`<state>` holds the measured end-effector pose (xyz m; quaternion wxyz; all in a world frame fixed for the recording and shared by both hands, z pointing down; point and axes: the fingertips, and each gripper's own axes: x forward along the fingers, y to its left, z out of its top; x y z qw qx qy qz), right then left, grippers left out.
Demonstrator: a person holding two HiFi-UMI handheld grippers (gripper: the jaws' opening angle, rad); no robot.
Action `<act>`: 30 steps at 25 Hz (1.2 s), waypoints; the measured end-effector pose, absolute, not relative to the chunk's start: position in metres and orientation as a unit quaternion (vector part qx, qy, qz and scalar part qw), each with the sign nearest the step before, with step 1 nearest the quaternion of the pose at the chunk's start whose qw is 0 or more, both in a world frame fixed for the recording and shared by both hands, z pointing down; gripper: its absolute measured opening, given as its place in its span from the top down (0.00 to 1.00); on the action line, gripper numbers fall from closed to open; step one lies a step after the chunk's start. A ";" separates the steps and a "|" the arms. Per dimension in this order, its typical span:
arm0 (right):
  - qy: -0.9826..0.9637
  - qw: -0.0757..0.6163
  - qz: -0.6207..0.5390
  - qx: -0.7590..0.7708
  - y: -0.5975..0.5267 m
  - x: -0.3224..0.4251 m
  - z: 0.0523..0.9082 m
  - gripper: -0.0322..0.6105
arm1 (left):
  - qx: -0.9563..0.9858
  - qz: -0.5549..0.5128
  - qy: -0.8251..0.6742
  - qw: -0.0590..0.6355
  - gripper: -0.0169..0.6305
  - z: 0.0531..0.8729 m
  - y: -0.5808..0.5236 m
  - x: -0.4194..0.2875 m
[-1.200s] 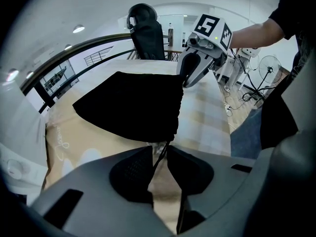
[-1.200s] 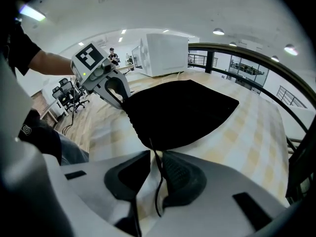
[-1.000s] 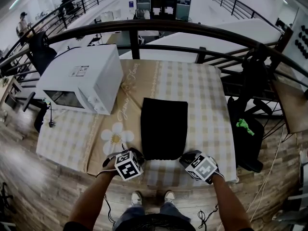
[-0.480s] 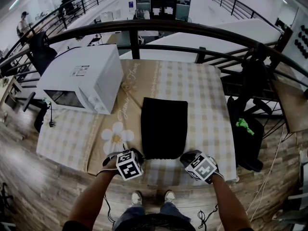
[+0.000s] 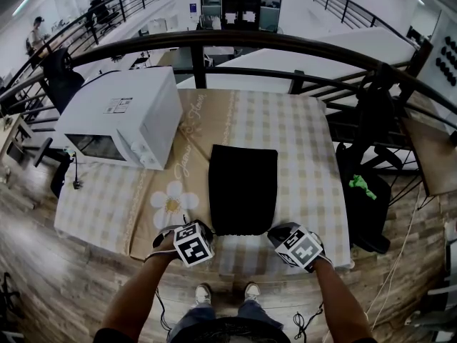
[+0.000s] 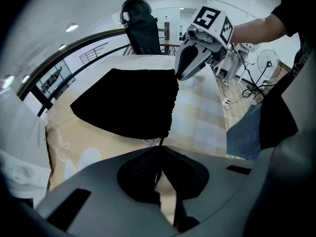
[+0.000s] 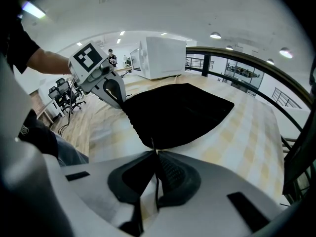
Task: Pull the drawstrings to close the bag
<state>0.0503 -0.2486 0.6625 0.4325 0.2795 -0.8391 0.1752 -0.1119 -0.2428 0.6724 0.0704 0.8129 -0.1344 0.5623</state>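
Observation:
A flat black drawstring bag [image 5: 243, 188] lies on the checked tablecloth [image 5: 303, 141], its gathered mouth toward me. My left gripper [image 5: 207, 229] sits at the mouth's left corner and the right gripper [image 5: 274, 233] at its right corner. In the left gripper view the jaws [image 6: 159, 150] are shut on a thin black drawstring [image 6: 161, 142] that leads from the bag [image 6: 128, 102]. The right gripper [image 6: 190, 68] shows at the opposite corner. In the right gripper view the jaws [image 7: 157, 153] are likewise shut on a drawstring [image 7: 152, 144] from the bag [image 7: 177, 112], with the left gripper [image 7: 114, 94] beyond.
A white microwave [image 5: 121, 116] stands on the table's left part. A dark railing [image 5: 285, 45] curves behind the table. The table's front edge runs just under both grippers. A black bag with a green item [image 5: 363, 186] sits on the floor to the right.
The left gripper's marker cube has shifted slightly toward the bag's corner and turned a little. The right gripper and the bag have stayed in place.

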 end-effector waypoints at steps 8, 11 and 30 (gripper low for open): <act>-0.838 0.427 0.173 0.292 -0.250 0.052 0.658 0.90 | 0.816 0.552 -0.158 0.071 0.93 0.667 -0.247 -0.112; -0.838 0.425 0.172 0.297 -0.250 0.052 0.654 0.90 | 0.817 0.550 -0.163 0.064 0.93 0.661 -0.249 -0.111; -0.838 0.397 0.148 0.343 -0.261 0.055 0.621 0.91 | 0.831 0.494 -0.249 0.050 0.93 0.618 -0.270 -0.112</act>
